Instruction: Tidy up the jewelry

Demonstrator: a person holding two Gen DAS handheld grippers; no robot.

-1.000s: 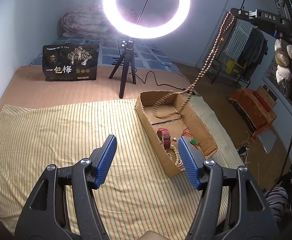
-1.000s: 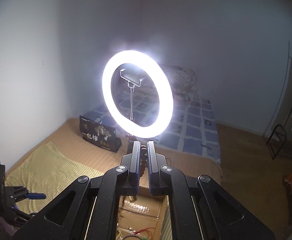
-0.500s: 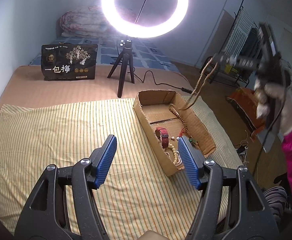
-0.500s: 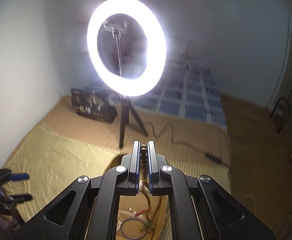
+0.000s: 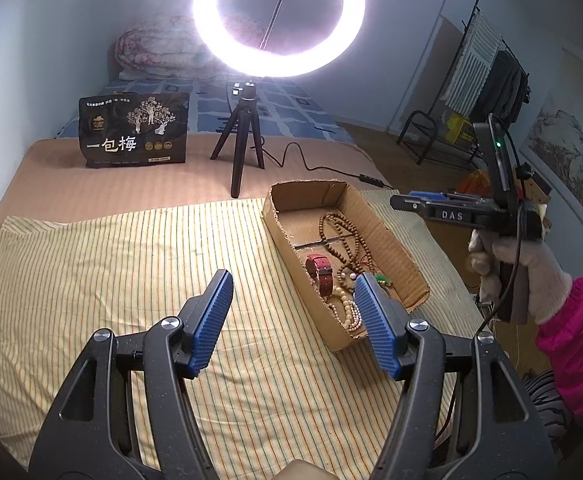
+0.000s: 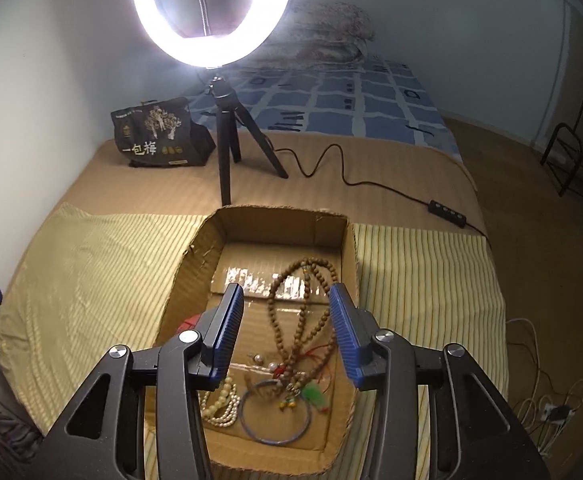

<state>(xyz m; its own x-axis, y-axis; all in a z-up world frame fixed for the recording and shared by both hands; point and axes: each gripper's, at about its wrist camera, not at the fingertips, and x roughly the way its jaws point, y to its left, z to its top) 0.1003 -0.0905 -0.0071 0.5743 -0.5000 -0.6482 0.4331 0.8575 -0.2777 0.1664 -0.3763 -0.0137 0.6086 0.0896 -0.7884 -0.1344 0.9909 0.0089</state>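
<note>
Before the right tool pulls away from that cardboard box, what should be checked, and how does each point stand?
1. Wooden bead necklace lies inside the cardboard box: ok.
2. Right tool lets go: ok, its jaws are opening with nothing pressed between the pads.
3. No bead strand caught on the right tool: cannot tell, since the strand shows between its fingers in the right wrist view.
4. Left tool clear of the box contents: ok, open and empty over the striped cloth.
5. Red watch, pearl strand and blue bangle in the box: ok.
</note>
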